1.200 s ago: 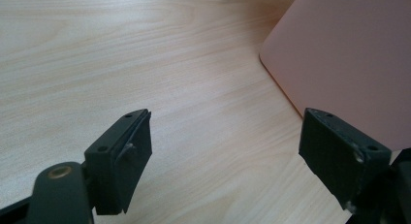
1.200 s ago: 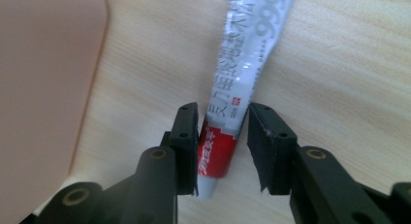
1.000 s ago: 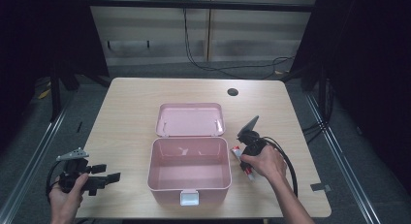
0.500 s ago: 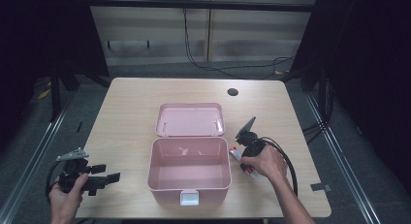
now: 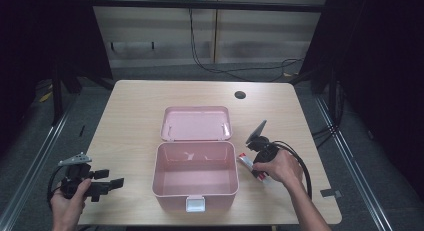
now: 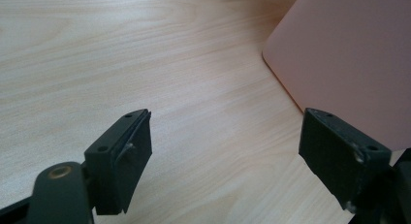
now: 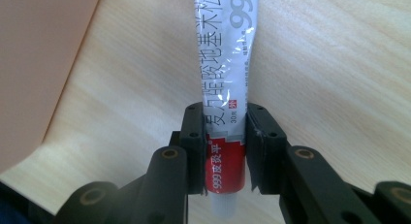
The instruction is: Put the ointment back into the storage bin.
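On the light wooden desk [image 5: 130,121], an open pink plastic box [image 5: 196,177] near the middle of the front edge, white latch [image 5: 195,204] facing that edge, lid [image 5: 196,123] folded back flat toward the far edge, inside looking bare. Just to the right of the box, a white ointment tube [image 5: 246,163] with a red band and printed characters, lying on the desk surface between the box wall and the right hand [image 5: 278,167]. Right gripper [image 5: 256,161] held low over the desk, closed on the tube: in the right gripper view, the two black jaws pressed against both sides of the ointment tube [image 7: 224,112] at its red part, close to the white cap end, with the long printed body reaching away over the wood; pink box wall [image 7: 43,64] at the left of that view. Grey plate [image 5: 256,132] standing up tilted on this gripper, black cable [image 5: 300,163] curving around the wrist toward the right edge. Near the front left corner, left gripper [image 5: 117,182] held in the left hand [image 5: 67,198], pointing toward the box, well apart from it. In the left gripper view, jaws spread wide with only bare wood between them, holding nothing, left gripper [image 6: 225,156] close above the desk, rounded corner of the pink box [image 6: 349,54] at the upper right. Small dark round hole [image 5: 240,95] in the desk near the far edge, toward the right.
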The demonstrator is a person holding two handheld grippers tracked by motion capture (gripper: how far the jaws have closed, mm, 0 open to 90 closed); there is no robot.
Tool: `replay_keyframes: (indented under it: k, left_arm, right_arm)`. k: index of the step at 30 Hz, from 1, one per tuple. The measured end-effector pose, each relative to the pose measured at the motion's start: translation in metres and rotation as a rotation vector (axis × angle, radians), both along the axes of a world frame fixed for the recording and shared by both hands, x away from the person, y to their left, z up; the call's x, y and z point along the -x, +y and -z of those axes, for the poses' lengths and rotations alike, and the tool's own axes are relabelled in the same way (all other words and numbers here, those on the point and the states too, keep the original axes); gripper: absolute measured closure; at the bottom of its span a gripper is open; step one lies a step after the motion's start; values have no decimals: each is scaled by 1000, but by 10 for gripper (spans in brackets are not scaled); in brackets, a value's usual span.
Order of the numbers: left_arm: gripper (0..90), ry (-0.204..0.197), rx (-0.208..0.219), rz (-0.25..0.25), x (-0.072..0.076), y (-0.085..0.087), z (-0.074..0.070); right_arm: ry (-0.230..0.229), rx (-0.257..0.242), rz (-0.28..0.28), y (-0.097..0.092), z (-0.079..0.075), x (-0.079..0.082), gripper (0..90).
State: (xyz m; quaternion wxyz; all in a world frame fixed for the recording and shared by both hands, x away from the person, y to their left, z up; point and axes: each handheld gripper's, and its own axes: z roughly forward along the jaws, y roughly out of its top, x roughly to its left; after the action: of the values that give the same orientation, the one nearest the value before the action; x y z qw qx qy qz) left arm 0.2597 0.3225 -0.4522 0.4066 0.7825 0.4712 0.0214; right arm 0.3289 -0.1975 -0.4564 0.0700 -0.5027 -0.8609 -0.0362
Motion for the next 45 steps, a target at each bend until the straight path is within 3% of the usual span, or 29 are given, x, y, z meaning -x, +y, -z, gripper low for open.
replay_keyframes:
  k: [9, 15, 35, 37, 45]
  left_arm:
    - [192, 0, -1, -2, 0, 0, 0]
    - [192, 0, -2, -3, 0, 0, 0]
    - [192, 1, -1, 0, 0, 0, 0]
    - [192, 0, 0, 1, 0, 0, 0]
    - [192, -1, -2, -1, 0, 0, 0]
  right_arm:
    - [-12, -16, -30, -12, -14, 7, 717]
    - [-37, -80, -85, -20, -24, 14, 717]
    - [-21, -36, -204, -21, -46, 26, 716]
    - [-50, -32, -206, -22, -50, 29, 716]
    - [-25, -6, -250, -22, -56, 34, 717]
